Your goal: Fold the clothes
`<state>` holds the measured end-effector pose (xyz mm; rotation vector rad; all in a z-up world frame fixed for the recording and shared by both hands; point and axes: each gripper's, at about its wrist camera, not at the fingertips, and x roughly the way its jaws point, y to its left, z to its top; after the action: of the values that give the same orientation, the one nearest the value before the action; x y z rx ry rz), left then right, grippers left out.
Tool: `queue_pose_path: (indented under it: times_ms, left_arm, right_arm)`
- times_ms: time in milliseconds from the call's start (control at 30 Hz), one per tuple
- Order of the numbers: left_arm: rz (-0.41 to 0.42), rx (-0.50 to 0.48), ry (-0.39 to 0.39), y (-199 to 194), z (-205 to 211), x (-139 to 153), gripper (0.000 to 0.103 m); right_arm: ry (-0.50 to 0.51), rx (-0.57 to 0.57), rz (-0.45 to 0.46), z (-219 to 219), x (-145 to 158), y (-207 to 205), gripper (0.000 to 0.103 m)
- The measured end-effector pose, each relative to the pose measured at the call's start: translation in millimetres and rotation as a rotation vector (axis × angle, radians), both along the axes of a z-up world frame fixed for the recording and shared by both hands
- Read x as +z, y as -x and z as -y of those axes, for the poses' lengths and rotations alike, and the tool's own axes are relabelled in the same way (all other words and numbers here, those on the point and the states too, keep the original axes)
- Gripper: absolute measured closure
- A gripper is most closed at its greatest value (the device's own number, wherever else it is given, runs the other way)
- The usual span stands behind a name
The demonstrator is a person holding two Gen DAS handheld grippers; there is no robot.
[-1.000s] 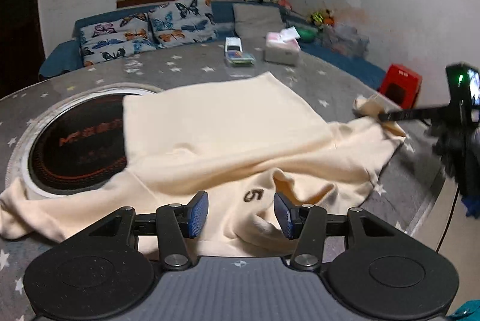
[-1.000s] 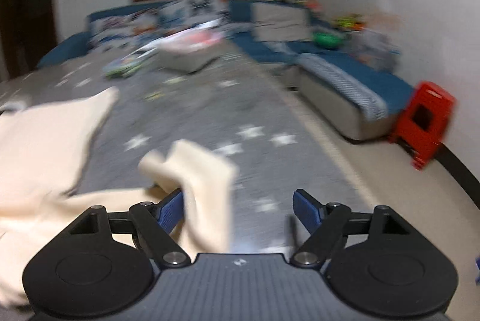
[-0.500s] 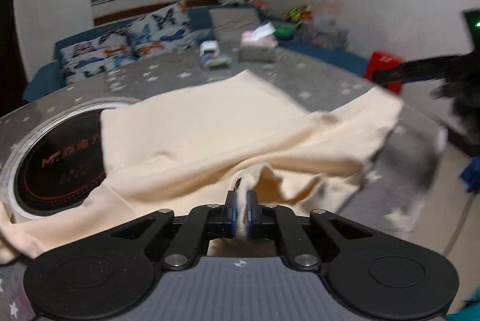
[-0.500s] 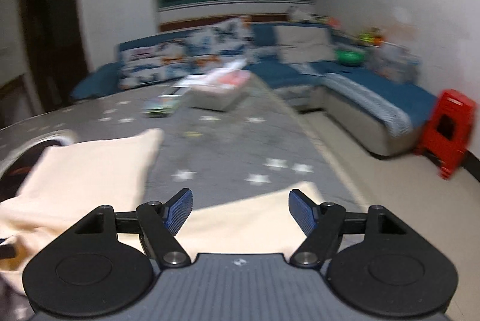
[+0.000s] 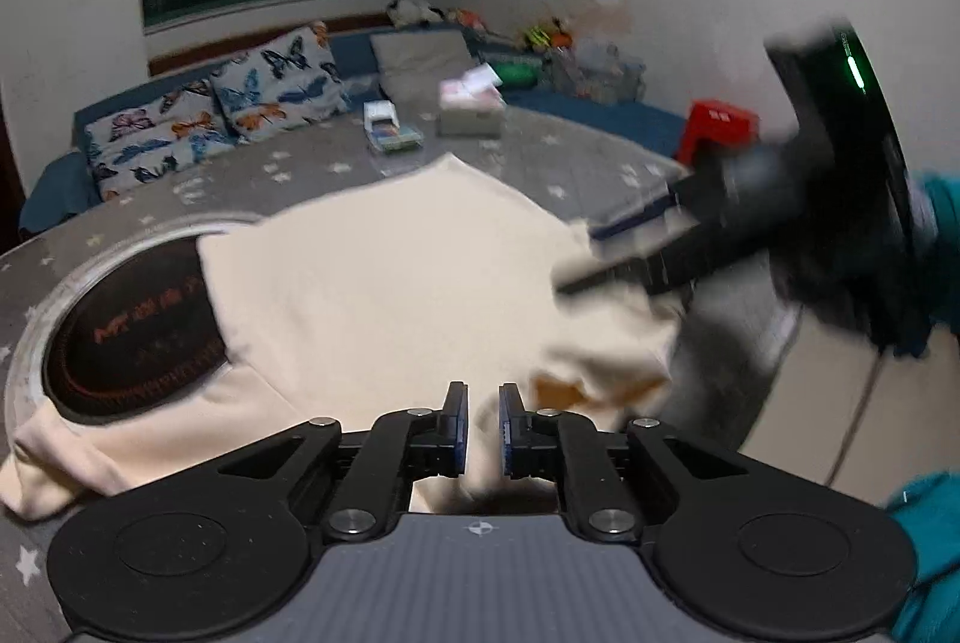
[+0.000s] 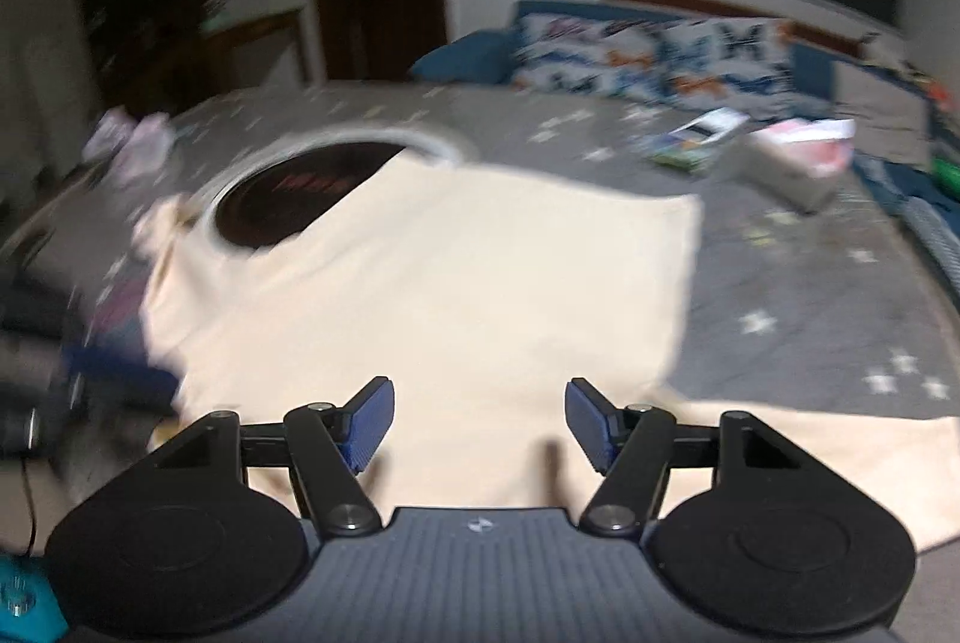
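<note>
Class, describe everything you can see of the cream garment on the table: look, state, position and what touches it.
The cream garment is soft, plain knit-like cloth, lying mostly flat but rumpled on the grey star-patterned table. One edge overlaps the round dark hob set in the table. The left gripper pinches a raised fold at its near edge, jaws opening slightly. The right gripper hovers above the cloth, jaws closing, gripping nothing.

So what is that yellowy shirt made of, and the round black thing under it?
The cream shirt looks like soft matte knit fabric, maybe cotton: it drapes and wrinkles. The round black disc looks like glossy glass with a metal-looking rim, possibly a built-in cooktop; blur leaves that open.
</note>
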<state>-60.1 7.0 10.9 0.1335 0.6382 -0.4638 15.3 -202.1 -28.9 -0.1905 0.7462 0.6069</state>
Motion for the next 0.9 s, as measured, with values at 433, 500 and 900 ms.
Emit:
queue_pose_path:
  times_ms: [433, 500, 900]
  left_arm:
    - [-0.128, 0.254, 0.086, -87, -35, -27, 0.087]
    - [-0.137, 0.286, 0.084, -90, -43, -33, 0.087]
    - [-0.099, 0.56, 0.089, -51, -111, -31, 0.073]
  right_arm:
    - [0.062, 0.046, -0.02, 0, -3, -17, 0.041]
    - [0.058, 0.014, -0.021, 6, -2, -31, 0.041]
    - [0.066, 0.006, -0.058, 1, -20, -60, 0.04]
